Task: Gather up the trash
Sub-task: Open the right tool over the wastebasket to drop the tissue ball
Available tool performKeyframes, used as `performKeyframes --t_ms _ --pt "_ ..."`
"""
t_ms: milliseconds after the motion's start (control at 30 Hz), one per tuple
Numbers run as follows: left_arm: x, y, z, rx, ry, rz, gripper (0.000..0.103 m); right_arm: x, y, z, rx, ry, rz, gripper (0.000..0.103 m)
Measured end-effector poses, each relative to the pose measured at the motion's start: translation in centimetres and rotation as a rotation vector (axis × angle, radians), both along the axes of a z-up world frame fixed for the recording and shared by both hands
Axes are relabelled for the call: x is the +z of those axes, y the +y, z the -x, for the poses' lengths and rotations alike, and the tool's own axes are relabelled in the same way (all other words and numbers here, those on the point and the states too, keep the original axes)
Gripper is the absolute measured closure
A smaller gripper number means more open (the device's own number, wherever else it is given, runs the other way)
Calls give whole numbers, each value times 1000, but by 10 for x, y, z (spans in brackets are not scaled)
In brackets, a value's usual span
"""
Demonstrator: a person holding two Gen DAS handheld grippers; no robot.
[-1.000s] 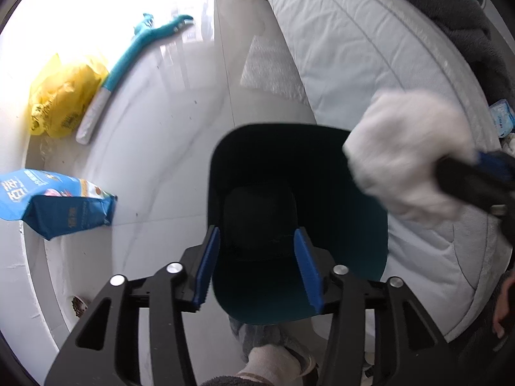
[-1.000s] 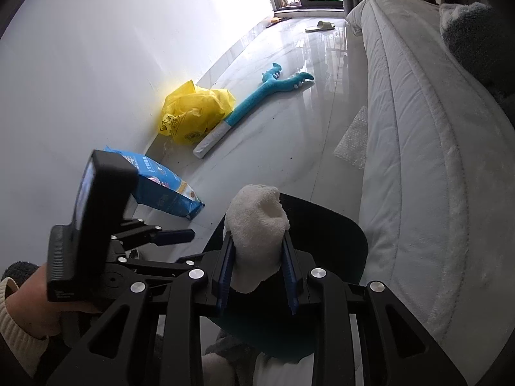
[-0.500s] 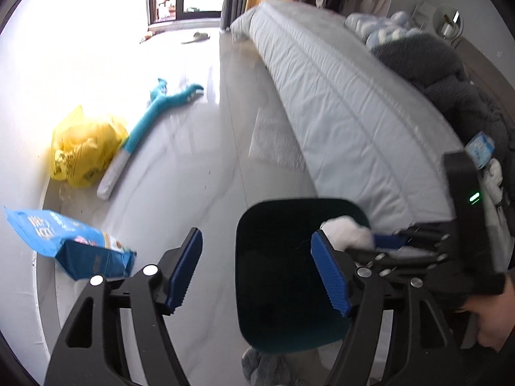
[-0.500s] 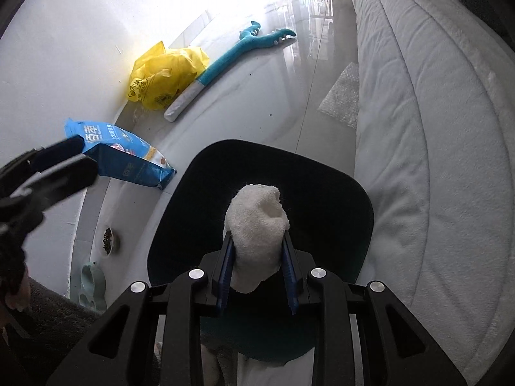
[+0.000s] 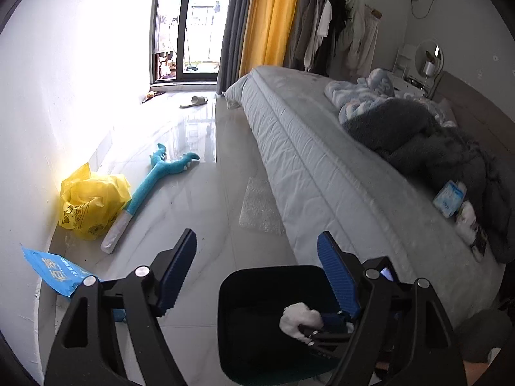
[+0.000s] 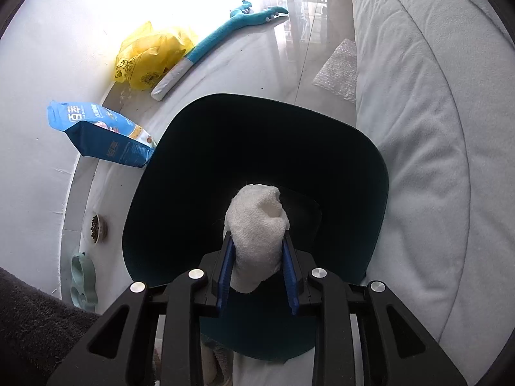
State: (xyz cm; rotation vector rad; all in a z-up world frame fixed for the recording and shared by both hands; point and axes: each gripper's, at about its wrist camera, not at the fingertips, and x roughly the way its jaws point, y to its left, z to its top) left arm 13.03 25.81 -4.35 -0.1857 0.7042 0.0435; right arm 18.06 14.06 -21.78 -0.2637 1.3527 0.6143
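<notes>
A dark teal bin stands on the floor beside the bed. My right gripper points down into its mouth, and its blue pads still press on a crumpled white paper wad as the jaws start opening. In the left wrist view the same wad hangs inside the bin, held by the right gripper. My left gripper is above and behind the bin, its jaws opening wide with nothing between them.
A yellow plastic bag, a blue pouch and a teal plush toy lie along the wall. Bubble wrap lies by the bed. A tissue pack rests on the bedding. Pet bowls sit near the wall.
My left gripper has risen, tilted up toward the room and spread its jaws. The right gripper has sunk with the wad from above the bin's rim down into its mouth.
</notes>
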Motion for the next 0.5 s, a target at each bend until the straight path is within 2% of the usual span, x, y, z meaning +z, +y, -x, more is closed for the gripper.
performKeyframes --t_ms 67,100,167,333,500 --pt "12 -8 0 -9 -30 11 23 4 -4 4 -12 -6 -14 67" --pt "17 -12 1 -14 -41 9 23 8 -6 5 -17 -13 -28 55" --pt "29 -21 2 -23 -68 11 23 22 -10 9 -21 -47 -65 43" --pt "50 -46 7 -48 -116 -28 18 57 -22 23 -28 -107 -170 41" --pt "61 -73 13 -94 -156 -52 16 98 -48 35 -13 -245 -217 34"
